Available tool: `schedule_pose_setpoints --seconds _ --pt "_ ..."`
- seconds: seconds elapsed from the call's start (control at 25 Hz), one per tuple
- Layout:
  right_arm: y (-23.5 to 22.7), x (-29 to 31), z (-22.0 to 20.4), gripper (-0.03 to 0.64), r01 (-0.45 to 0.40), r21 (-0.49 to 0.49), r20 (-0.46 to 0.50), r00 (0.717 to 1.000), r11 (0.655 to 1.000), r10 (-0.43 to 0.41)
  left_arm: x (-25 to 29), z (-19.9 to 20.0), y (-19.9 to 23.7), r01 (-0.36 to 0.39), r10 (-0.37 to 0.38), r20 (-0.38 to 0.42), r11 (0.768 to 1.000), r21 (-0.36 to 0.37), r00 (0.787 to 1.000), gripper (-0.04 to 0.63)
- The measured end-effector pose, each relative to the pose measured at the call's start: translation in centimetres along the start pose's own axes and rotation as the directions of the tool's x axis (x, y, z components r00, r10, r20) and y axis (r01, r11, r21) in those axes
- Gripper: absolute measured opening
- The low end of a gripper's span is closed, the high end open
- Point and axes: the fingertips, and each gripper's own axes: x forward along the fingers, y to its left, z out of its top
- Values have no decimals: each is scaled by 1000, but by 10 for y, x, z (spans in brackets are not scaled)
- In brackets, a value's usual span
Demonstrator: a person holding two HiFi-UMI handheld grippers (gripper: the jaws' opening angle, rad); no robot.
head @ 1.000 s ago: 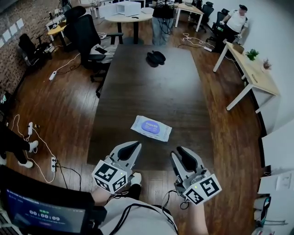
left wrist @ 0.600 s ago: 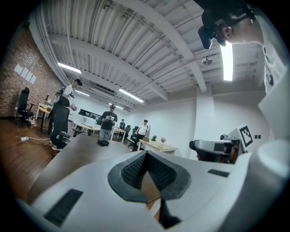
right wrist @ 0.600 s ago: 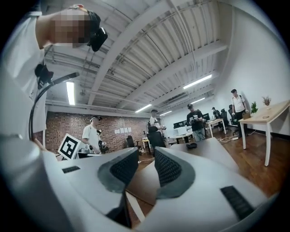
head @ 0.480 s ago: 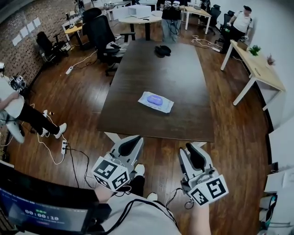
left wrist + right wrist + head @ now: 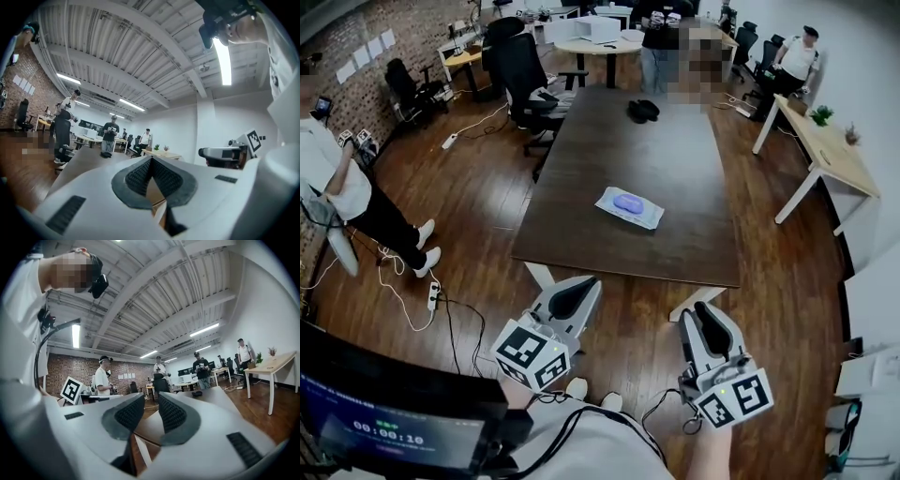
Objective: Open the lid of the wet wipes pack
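Note:
The wet wipes pack (image 5: 629,206) is a flat white packet with a purple lid, lying with its lid down on the dark brown table (image 5: 619,253) near the middle of the near half. Both grippers hang over the wooden floor in front of the table's near edge, well short of the pack. My left gripper (image 5: 586,285) points at the table, and in the left gripper view its pads (image 5: 138,174) meet at the tips with nothing held. My right gripper (image 5: 702,309) has a narrow gap between its closing jaws (image 5: 151,403), with nothing between them. Neither gripper view shows the pack.
A black object (image 5: 643,110) lies at the table's far end. Office chairs (image 5: 523,66) stand at the far left, a light desk (image 5: 825,155) at the right. A person (image 5: 347,192) stands at the left, others at the back. Cables and a power strip (image 5: 432,296) lie on the floor.
Both grippers have drawn back from above the table's near edge to above the floor. The table and the pack now sit farther away in the head view.

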Motion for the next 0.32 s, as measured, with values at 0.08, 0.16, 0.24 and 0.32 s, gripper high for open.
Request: schedule_pose_setpoints --seconds 0.08,0.16,0.24,0.32 --pt "4 2 -1 104 5 -10 -2 1000 1000 -5 -2 0 4 8 -8 13 1000 -3 1000 -3" --pt "7 3 -1 104 12 -10 -2 1000 1000 -12 -4 -3 5 15 -15 14 1000 -9 1000 -3" --pt "10 5 -1 104 15 -12 0 1000 1000 -15 -6 -4 7 22 -22 11 1000 -11 1000 -3" --pt "14 9 -1 104 15 -18 1 1000 1000 -15 -8 -5 8 29 -29 8 999 -12 1000 -3"
